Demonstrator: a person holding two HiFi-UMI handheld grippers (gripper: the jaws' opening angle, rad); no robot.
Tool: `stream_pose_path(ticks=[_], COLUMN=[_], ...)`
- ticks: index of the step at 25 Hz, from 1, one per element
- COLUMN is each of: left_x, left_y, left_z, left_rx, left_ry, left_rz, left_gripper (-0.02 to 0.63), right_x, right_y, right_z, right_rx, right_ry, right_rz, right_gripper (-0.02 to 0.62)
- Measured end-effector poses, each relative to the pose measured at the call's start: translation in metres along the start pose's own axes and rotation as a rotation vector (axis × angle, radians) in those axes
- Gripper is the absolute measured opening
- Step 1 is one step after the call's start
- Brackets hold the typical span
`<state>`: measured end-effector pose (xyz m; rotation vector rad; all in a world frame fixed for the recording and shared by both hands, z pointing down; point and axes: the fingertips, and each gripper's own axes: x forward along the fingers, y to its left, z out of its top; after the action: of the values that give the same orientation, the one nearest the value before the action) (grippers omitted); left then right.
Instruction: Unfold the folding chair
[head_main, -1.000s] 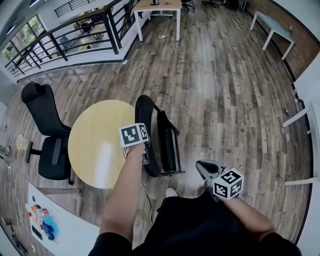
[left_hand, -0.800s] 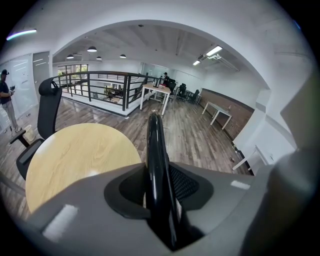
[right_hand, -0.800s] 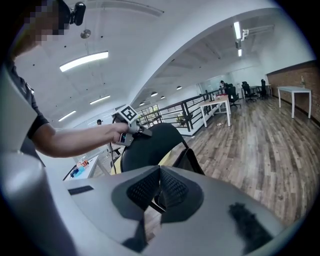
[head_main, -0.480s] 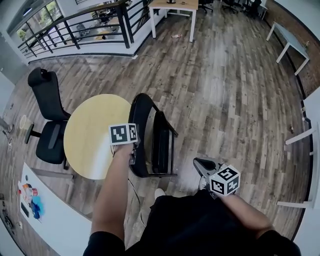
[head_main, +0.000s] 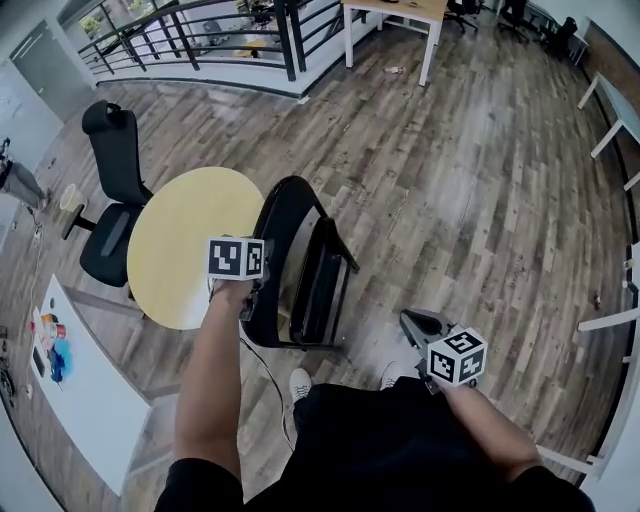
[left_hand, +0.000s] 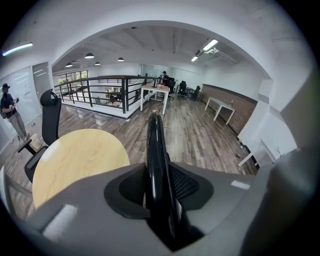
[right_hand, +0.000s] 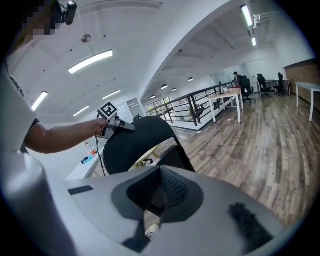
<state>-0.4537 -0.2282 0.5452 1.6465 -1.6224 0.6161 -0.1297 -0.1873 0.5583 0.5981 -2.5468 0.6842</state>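
A: Since the earlier frame the left gripper (head_main: 248, 305) has slid a little toward the left of the head view, and the top of the folding chair (head_main: 300, 270) has gone with it. The right gripper (head_main: 415, 322) sits at the lower right, as it did then

B: Where does the chair stand?

A: Middle of the frame, on the wood floor (head_main: 470, 200), just beside the round table (head_main: 180, 240), with the black office chair (head_main: 110, 190) at the upper left. It looks folded, seat (head_main: 325, 285) close against the backrest

B: And the grips?

A: In the left gripper view the jaws are clamped on the backrest's black rim (left_hand: 155, 165). The right gripper's jaws are pressed together on nothing, pointing toward the chair from well apart

B: So which step is this?

A: I'd judge the steadying step: one gripper anchors the back and the unfolding itself has not begun

B: Next?

A: Probably bring the right gripper in to the seat's front edge and swing it down and away from the backrest while the left keeps the rim firm, so the chair doesn't tip or skid
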Motion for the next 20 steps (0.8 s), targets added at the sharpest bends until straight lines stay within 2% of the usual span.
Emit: stream_pose_path(ticks=[8, 14, 20], left_x=[0.001, -0.001, 0.002], left_y=[-0.046, -0.074, -0.106], left_z=[0.003, 0.006, 0.007], left_rx=[0.033, 0.052, 0.067], left_ry=[0.001, 0.002, 0.01], left_rz=[0.042, 0.067, 0.088], left_gripper=[0.126, 0.124, 0.124], right_x=[-0.004, 0.021, 0.054], right_y=[-0.028, -0.026, -0.017], right_z=[-0.013, -0.047, -0.075], right_rx=[0.017, 0.079, 0.21], right_ry=[0.025, 0.108, 0.172], right_rz=[0.068, 0.151, 0.263], right_gripper=[0.003, 0.005, 0.116])
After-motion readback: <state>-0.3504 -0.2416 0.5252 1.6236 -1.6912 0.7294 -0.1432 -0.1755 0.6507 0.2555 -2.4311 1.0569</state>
